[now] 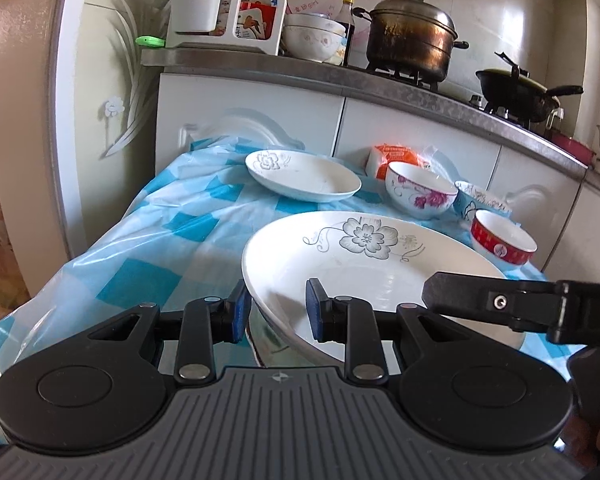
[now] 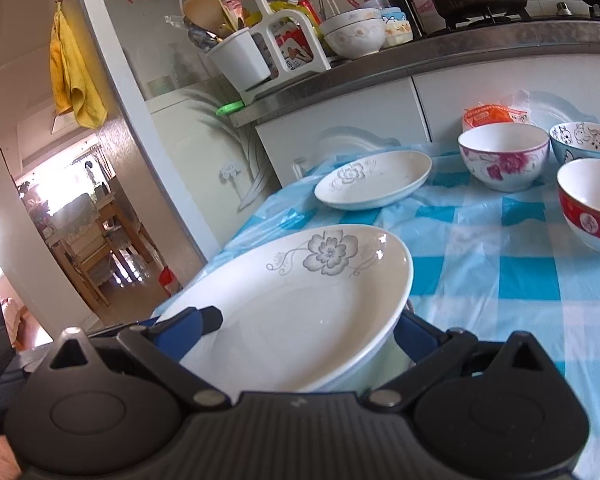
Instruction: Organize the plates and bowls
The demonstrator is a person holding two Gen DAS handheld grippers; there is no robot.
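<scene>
A large white plate (image 1: 364,264) (image 2: 300,292) with a grey flower print hangs tilted just above the blue-checked tablecloth (image 1: 160,240) (image 2: 500,272). My left gripper (image 1: 276,312) is shut on its near-left rim, one blue pad outside and one inside. My right gripper (image 2: 304,332) clamps the opposite side, one finger on top and one beneath; that finger (image 1: 460,296) reaches in from the right. Farther back rest a smaller flowered plate (image 1: 304,176) (image 2: 374,180), a pink-flower bowl (image 1: 420,192) (image 2: 504,156), a blue bowl (image 1: 480,196) (image 2: 588,140) and a red bowl (image 1: 502,238) (image 2: 592,204).
An orange packet (image 1: 396,156) (image 2: 492,114) lies behind the bowls against white cabinets. The counter above carries stacked bowls (image 1: 312,36), a utensil rack (image 2: 260,40), a steel pot (image 1: 412,36) and a black wok (image 1: 516,92). The table's left edge drops toward a doorway (image 2: 80,220).
</scene>
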